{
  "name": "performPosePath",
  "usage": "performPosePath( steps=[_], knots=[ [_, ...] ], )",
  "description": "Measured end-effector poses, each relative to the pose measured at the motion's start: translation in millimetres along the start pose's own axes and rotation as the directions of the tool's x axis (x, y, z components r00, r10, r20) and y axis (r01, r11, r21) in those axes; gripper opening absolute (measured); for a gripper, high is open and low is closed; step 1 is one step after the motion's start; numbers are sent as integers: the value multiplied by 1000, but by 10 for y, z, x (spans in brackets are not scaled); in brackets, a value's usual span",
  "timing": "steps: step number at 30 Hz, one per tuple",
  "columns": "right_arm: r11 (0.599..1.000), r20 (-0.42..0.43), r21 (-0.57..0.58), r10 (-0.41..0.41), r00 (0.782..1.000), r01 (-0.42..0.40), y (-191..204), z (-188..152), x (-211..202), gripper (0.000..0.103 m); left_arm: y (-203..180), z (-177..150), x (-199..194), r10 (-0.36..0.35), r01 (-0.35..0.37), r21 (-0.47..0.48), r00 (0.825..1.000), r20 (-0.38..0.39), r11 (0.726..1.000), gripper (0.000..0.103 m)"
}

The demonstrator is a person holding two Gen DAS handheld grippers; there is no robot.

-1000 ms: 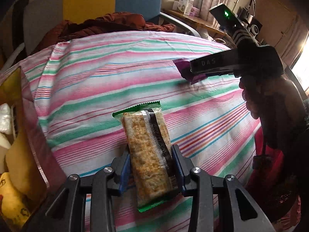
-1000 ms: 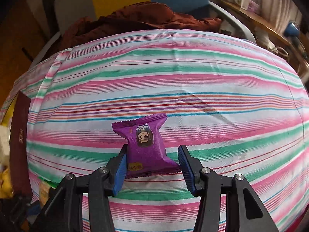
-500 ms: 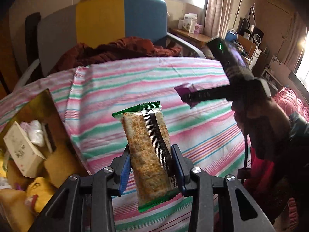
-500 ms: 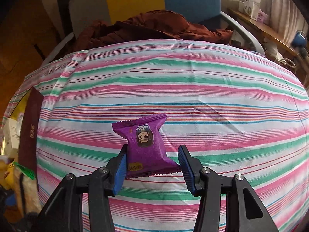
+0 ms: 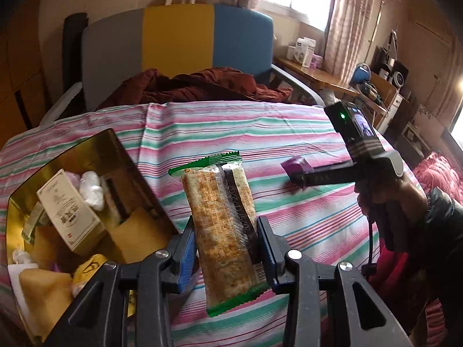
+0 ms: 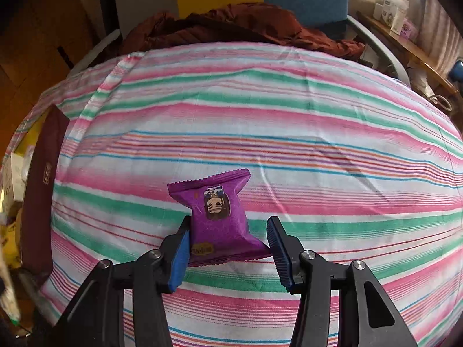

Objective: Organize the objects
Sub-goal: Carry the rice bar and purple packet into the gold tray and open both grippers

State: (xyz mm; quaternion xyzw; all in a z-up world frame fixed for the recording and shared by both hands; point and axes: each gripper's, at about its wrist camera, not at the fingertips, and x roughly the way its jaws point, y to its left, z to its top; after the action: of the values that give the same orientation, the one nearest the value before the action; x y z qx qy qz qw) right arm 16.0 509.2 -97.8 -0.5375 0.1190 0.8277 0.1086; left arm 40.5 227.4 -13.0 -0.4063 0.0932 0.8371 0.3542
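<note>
L gripper (image 5: 227, 248): closed on a cracker pack (image 5: 221, 222); blue pads press both long sides near its lower half. Pack stands nearly upright, green crimped ends top & bottom, held clear of the cloth.
Why held so: side grip w/ most of the pack sticking out ahead probably makes it easy to lower into the box end-first.
R gripper (image 6: 228, 245): jaws partly open around a purple packet (image 6: 218, 217). Left pad touches the packet; right pad seems to meet only its lower corner, w/ a gap higher up. Can't tell if the grip is firm.
Packet height: in L view it juts from the R gripper's tip (image 5: 298, 167) just above the cloth; can't tell if it touches.
Box (image 5: 86, 156): gold-lined, open, to the left of the L gripper, near table edge. Holds a small carton, white wrapped bits & yellow items.
Cloth (image 6: 260, 121): pink, green & white stripes, covers the table.
L hand pose: gripper level-ish, pointing fwd across the table, box down to its left.
R hand (image 5: 399, 199): fist around the handle at far right of L view, gripper pointing left, toward table centre.
Judgement: both snacks look bound for the box; cracker pack is nearer.
</note>
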Motion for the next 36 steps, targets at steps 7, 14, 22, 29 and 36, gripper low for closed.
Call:
performPosePath(
  steps=[7,14,22,29,36],
  knots=[
    [999,-17,-21,43,999,-43,298,-64,-33,51,380,-91,-113,2,-2,-95,1000,4,995,39],
    [985,28,-55,165,986,-163,865,-103,-258,51,1006,-173,-469,37,-22,-254,998,55,967,39],
    [936,69,-181,320,945,-304,1800,-138,-556,51,1802,-355,-923,186,-130,-418,978,97,899,39],
    [902,77,-250,381,922,-352,2404,-108,-642,51,2295,-571,-1053,230,-156,-519,970,80,840,39],
    [914,84,-225,362,928,-336,2669,34,-530,51,2383,-531,-912,171,-98,-547,982,84,831,39]
  ],
)
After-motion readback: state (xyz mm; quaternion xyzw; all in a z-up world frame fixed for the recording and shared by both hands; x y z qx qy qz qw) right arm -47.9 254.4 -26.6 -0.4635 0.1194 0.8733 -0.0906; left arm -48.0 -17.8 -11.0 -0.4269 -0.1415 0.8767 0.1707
